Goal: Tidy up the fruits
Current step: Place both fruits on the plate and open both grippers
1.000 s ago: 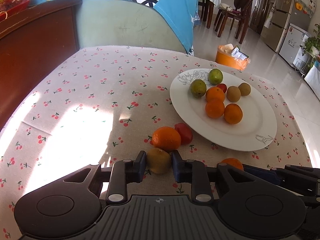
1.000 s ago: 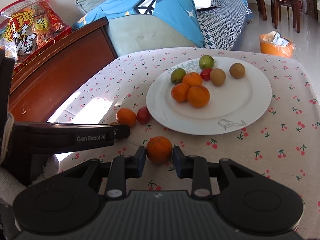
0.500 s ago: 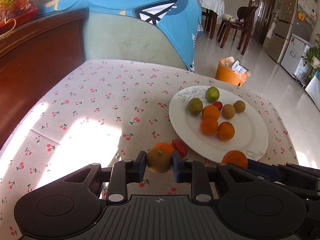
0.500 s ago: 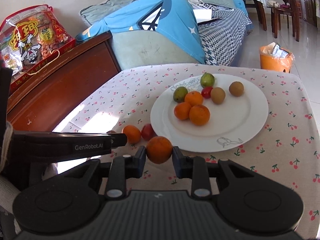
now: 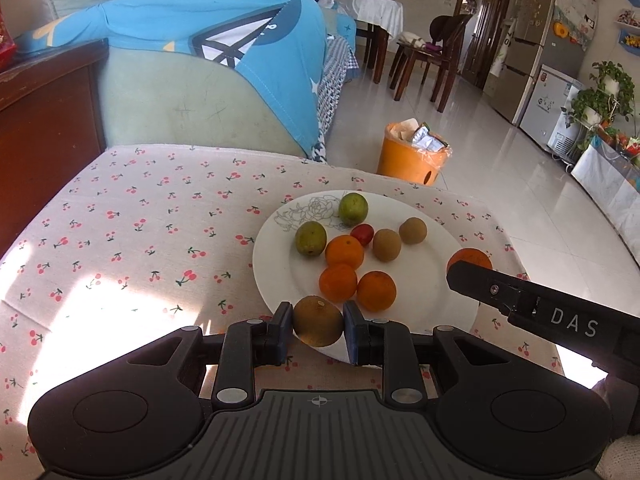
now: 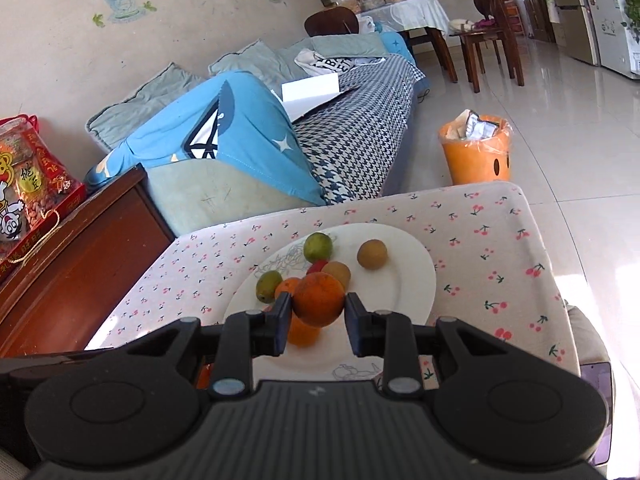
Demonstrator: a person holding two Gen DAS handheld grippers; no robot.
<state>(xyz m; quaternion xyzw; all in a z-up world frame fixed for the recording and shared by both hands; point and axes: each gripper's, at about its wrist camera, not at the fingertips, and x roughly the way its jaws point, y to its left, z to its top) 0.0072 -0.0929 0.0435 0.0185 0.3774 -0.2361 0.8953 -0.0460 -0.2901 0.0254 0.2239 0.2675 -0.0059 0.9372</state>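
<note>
My left gripper (image 5: pixel 318 326) is shut on a brown kiwi-like fruit (image 5: pixel 318 320) and holds it above the near rim of the white plate (image 5: pixel 428 280). My right gripper (image 6: pixel 318 314) is shut on an orange (image 6: pixel 318 299) and holds it above the plate (image 6: pixel 400 280); it shows in the left wrist view as a black finger with that orange (image 5: pixel 470 258) over the plate's right rim. The plate carries several fruits: oranges (image 5: pixel 344 251), green fruits (image 5: pixel 353 209), brown fruits (image 5: pixel 413 230) and a small red one (image 5: pixel 362 234).
The table has a cherry-print cloth (image 5: pixel 160 220). A dark wooden cabinet (image 6: pixel 80 264) stands on its left, a sofa with a blue cloth (image 5: pixel 208 40) behind it. An orange bin (image 5: pixel 414 154) stands on the floor beyond the far edge.
Both grippers have lifted their fruits off the cloth and moved forward over the plate. The orange and red fruit left on the cloth have dropped out of the left wrist view.
</note>
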